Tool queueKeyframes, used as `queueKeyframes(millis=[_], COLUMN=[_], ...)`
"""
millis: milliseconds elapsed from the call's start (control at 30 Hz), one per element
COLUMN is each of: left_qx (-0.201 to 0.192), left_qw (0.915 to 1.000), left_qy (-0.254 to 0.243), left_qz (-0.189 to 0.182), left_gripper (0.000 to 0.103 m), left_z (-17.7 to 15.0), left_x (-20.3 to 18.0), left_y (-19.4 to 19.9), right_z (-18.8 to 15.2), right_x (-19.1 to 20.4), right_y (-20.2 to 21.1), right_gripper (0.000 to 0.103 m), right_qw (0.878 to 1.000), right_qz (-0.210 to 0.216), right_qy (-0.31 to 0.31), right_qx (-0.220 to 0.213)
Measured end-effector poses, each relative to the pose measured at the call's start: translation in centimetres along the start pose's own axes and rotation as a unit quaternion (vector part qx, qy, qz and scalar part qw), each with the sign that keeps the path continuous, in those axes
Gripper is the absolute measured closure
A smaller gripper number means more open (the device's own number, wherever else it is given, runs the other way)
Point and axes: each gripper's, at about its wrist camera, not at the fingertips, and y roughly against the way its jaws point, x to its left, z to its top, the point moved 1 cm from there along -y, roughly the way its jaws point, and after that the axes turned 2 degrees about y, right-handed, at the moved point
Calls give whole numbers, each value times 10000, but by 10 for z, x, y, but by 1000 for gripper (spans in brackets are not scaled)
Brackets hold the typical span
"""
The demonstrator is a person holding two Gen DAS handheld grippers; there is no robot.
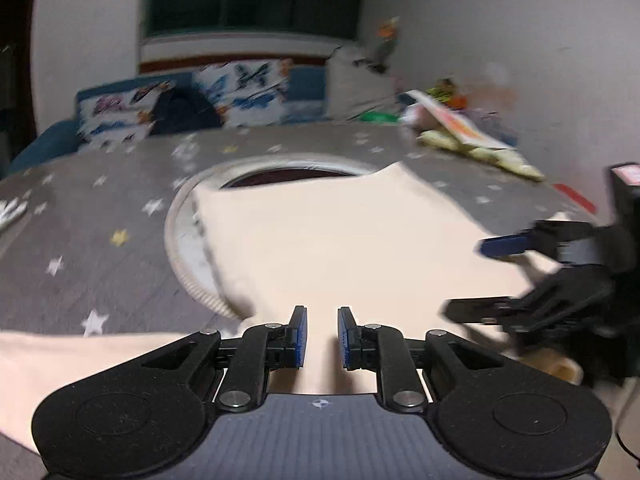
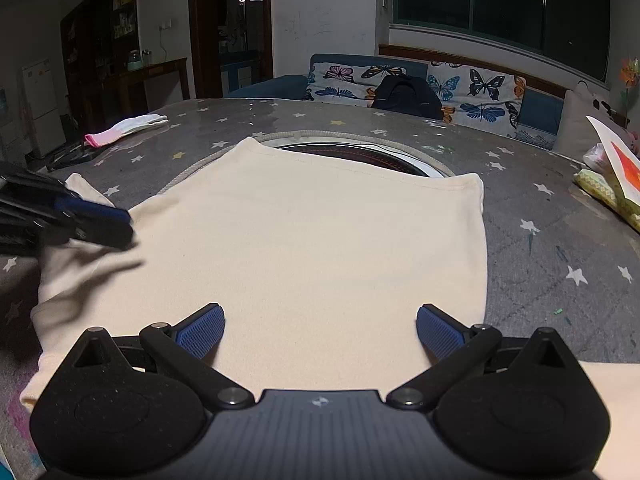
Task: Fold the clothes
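Observation:
A cream garment (image 2: 320,240) lies spread flat on the grey star-patterned tablecloth (image 2: 540,248); it also shows in the left wrist view (image 1: 340,240). My left gripper (image 1: 322,338) hovers over the garment's near part, its jaws a narrow gap apart with cloth showing between them; whether it pinches the cloth is unclear. It also shows in the right wrist view (image 2: 96,220) at the garment's left edge. My right gripper (image 2: 320,332) is wide open above the garment's near edge. It also shows in the left wrist view (image 1: 472,276) at the right, jaws apart.
A round inset with a pale rim (image 2: 360,148) sits in the table under the garment's far edge. A white and pink glove (image 2: 124,128) lies far left. Papers and a yellow pack (image 2: 608,180) lie at right. A sofa with butterfly cushions (image 2: 460,88) stands behind.

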Motion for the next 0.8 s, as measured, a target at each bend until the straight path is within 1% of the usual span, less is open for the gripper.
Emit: queueKeyframes(millis=[33,100,167,233,300,333,367,433,500,567,633,700,767,800], left_qx=[83,43,56,42,-40,-83,-92,50,124,146,182,187,171,127], left_qw=[9998,9996,9993,9993,9996,9996,9995,9991,9989,9990,9990,9990,9992,9992], left_qy=[64,207,264,262,199,142,119,221,299,300,280,274,254,221], left_qz=[179,187,277,273,214,230,285,361,341,303,294,284,256,294], left_gripper=[86,85,85,85,80,74,69,69,66,55,49,38,20,15], left_z=[-1,-2,-2,-3,-1,1,2,4,5,7,8,8,10,10], left_x=[5,11,16,15,7,4,1,2,3,1,-3,-7,-14,-18], left_y=[-5,-2,2,8,9,8,6,-3,-7,-7,-6,-6,-7,-6], right_z=[0,0,0,0,0,0,0,0,0,0,0,0,0,0], right_x=[0,0,0,-1,-1,-1,-1,-1,-1,-1,0,0,1,1], right_y=[0,0,0,0,0,0,0,1,1,1,1,0,0,0], right_gripper=[0,0,0,0,0,0,0,0,0,0,0,0,0,0], right_qw=[10000,10000,10000,10000,10000,10000,10000,10000,10000,10000,10000,10000,10000,10000], right_qz=[1,0,3,6,6,7,8,7,8,10,9,8,8,7], right_qy=[-2,-2,-5,-9,-10,-12,-13,-13,-14,-17,-17,-17,-18,-18], right_qx=[0,1,1,2,3,3,3,3,3,3,3,4,4,5])
